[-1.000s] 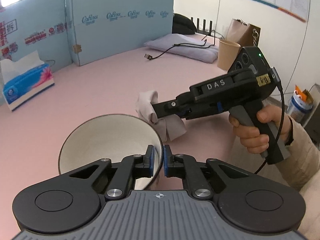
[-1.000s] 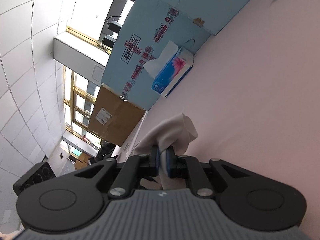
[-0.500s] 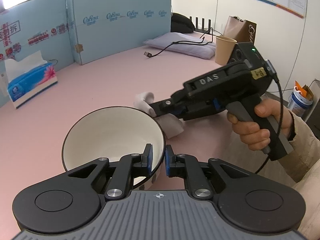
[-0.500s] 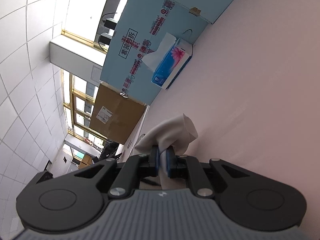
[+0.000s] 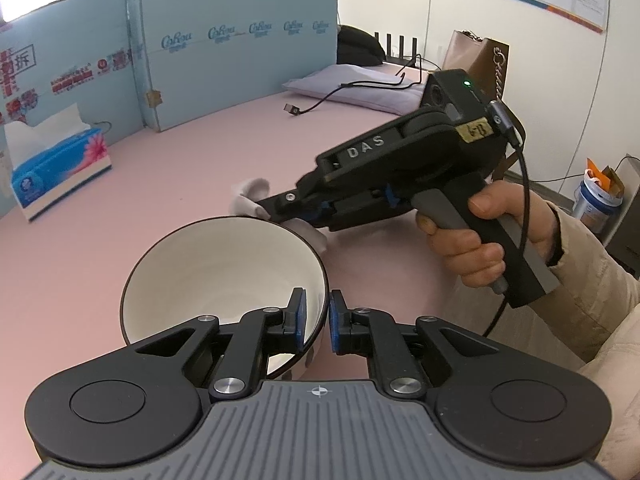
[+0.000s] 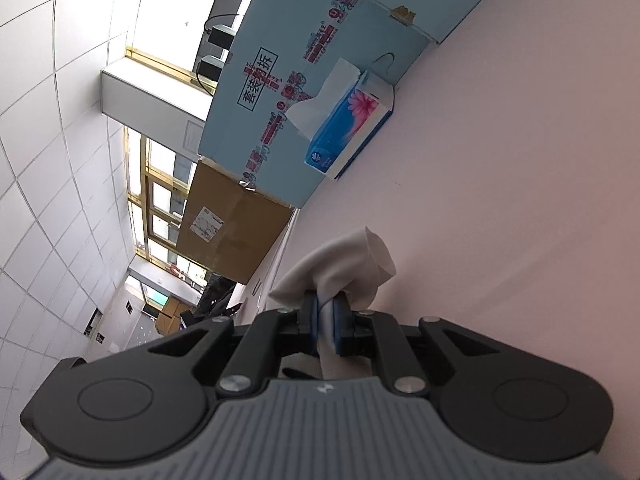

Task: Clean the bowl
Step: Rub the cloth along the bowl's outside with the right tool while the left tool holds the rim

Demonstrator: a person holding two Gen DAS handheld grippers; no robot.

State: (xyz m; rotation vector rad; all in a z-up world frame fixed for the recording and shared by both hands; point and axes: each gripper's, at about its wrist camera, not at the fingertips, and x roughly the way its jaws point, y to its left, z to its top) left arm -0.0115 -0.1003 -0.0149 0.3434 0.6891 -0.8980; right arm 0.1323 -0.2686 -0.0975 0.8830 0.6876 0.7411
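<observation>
A white bowl [image 5: 216, 276] with a dark rim is held tilted above the pink table, its opening facing up and toward me. My left gripper [image 5: 316, 320] is shut on the bowl's right rim. My right gripper [image 6: 329, 322] is shut on a white cloth [image 6: 348, 264]. In the left wrist view the right gripper [image 5: 280, 210] sits just behind the bowl's far rim, with the cloth [image 5: 248, 196] bunched at its tip. The bowl does not show in the right wrist view.
A blue tissue box [image 5: 60, 168] stands at the left on the pink table [image 5: 180, 168], in front of blue foam boards [image 5: 232, 60]. A USB cable [image 5: 320, 100], a lilac cushion [image 5: 356, 84] and a brown bag [image 5: 476, 60] lie at the back right.
The bowl has risen and tilted more toward the right gripper. The right gripper with the cloth has moved closer, to just over the bowl's far rim.
</observation>
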